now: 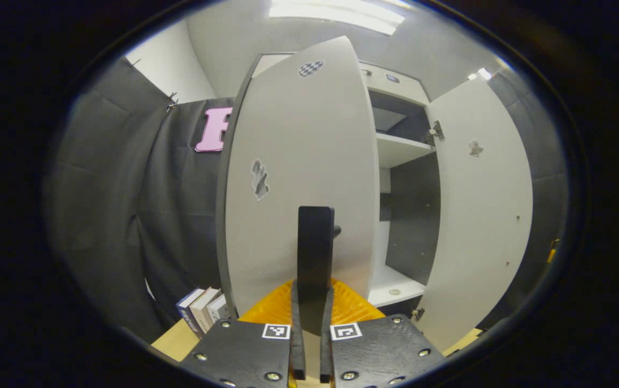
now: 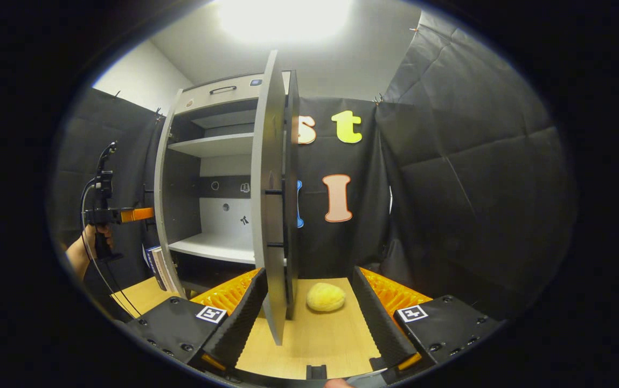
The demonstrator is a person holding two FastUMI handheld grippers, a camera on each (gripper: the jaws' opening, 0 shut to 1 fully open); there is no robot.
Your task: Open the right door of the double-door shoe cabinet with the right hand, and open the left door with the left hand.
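Observation:
The shoe cabinet (image 1: pixel 395 81) is light grey with dark inner walls and white shelves (image 1: pixel 401 148). Its left door (image 1: pixel 298 178) stands partly open right in front of me in the left gripper view. My left gripper (image 1: pixel 313 291) is shut on that door's upright black handle (image 1: pixel 314 242). The right door (image 1: pixel 481 205) is swung wide open. In the right gripper view this right door (image 2: pixel 269 215) shows edge-on, its lower edge between the spread fingers of my right gripper (image 2: pixel 309 275), which is open. A hand holds the left gripper (image 2: pixel 142 214) at the left door (image 2: pixel 164 188).
Several books (image 1: pixel 204 310) stand upright on the wooden table (image 2: pixel 314 339) left of the cabinet. A yellow rounded object (image 2: pixel 325 296) lies on the table past the right door. Black cloth walls close in on the left and the right.

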